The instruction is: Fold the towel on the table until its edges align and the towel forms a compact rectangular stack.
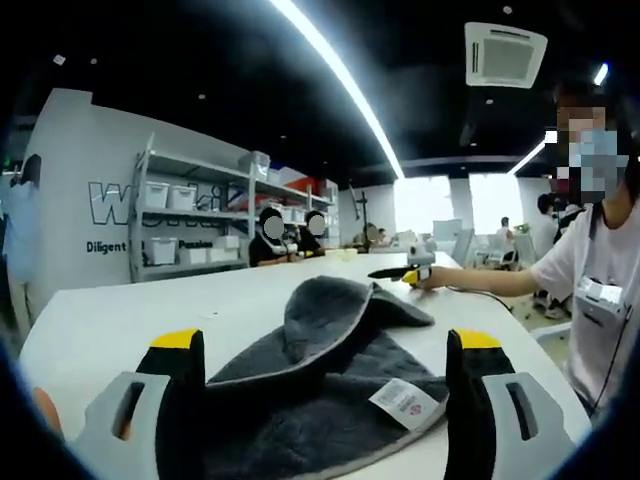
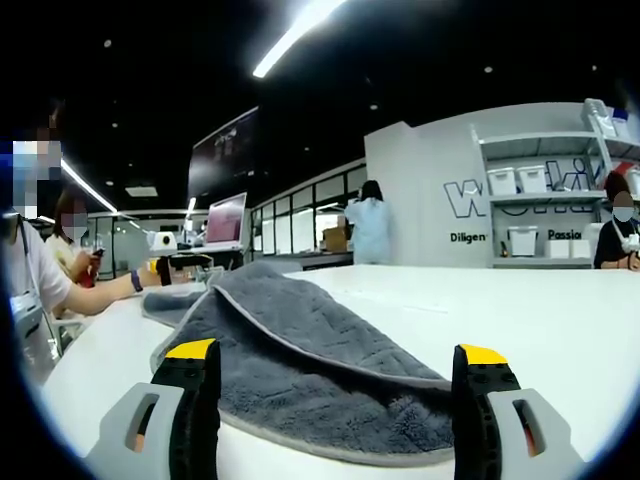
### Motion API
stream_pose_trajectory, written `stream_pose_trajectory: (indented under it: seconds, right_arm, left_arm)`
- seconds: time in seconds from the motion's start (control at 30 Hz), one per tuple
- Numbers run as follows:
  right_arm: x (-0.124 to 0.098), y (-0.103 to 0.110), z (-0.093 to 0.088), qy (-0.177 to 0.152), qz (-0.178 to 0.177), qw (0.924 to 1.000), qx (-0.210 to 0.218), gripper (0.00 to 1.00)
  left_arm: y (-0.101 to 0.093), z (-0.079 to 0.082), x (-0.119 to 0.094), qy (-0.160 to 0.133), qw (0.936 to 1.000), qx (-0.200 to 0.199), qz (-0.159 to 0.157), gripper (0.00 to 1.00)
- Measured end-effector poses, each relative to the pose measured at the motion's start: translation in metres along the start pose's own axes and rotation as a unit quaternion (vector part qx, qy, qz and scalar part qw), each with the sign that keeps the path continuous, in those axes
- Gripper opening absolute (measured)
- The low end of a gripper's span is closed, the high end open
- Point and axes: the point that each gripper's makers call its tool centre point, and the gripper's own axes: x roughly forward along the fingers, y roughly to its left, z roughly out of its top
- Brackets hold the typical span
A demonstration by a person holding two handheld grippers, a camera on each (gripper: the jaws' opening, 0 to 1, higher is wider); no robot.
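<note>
Left gripper view: set low, just above the white table (image 1: 130,310), close at one edge of the grey towel (image 1: 330,385), looking across it toward the metal shelving (image 1: 190,215) beyond. Right gripper view: equally low and close at another edge of the towel (image 2: 300,350), facing over it with the same shelving (image 2: 545,190) off to the right. Shared by both: the towel between the yellow-tipped jaws, the tabletop around it, the shelving past it, and a seated person (image 1: 600,270) in white beside the towel (image 2: 25,290).

Shelving (image 1: 190,225) with white bins (image 2: 522,240)
</note>
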Motion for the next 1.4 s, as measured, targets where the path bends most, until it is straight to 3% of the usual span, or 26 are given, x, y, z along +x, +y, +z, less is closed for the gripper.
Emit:
stream_pose_trajectory:
  seconds: [0.7, 1.4]
  right_arm:
    - [0.001, 0.0, -0.001, 0.005, -0.003, 0.9998, -0.018, 0.99]
    - [0.005, -0.005, -0.005, 0.018, -0.024, 0.9979, -0.058, 0.99]
  left_arm:
    - [0.003, -0.01, 0.004, 0.022, 0.9995, 0.018, 0.015, 0.99]
    - [0.021, -0.02, 0.002, 0.051, 0.9959, 0.052, 0.053, 0.99]
